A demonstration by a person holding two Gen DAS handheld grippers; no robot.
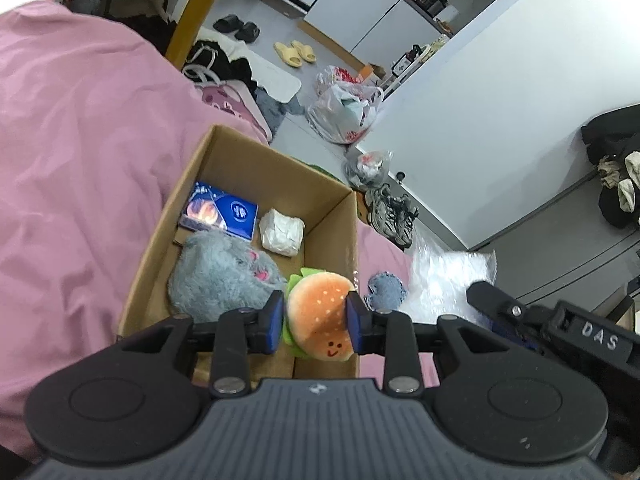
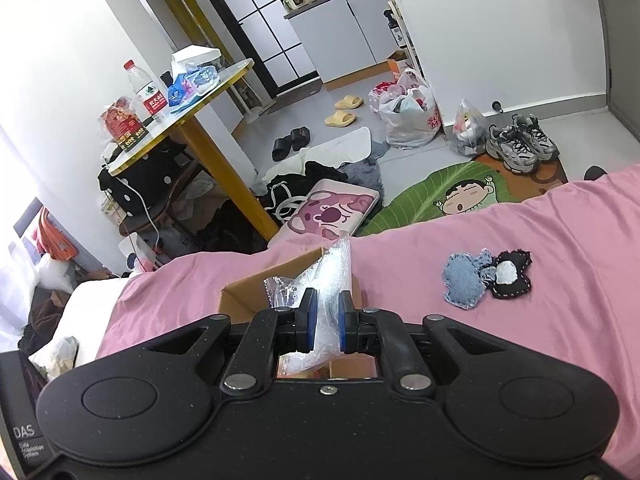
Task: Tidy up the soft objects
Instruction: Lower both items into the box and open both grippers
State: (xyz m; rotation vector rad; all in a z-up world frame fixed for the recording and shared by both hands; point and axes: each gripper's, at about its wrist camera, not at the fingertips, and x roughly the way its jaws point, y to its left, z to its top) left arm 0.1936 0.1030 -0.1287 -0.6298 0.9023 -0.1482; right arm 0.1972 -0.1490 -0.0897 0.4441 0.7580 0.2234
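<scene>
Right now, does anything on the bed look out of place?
Yes: two fabric patches, a denim patch and a black patch, lie loose on the pink bedspread, outside the cardboard box that holds the other soft things.

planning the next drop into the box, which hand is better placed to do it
Left. Its gripper holds the burger plush right over the cardboard box. The right gripper holds clear plastic wrap near the box's rim.

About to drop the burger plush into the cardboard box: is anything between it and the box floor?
Nothing visible: the burger plush, clamped in the left gripper, hangs over bare floor of the cardboard box, beside the grey plush.
</scene>
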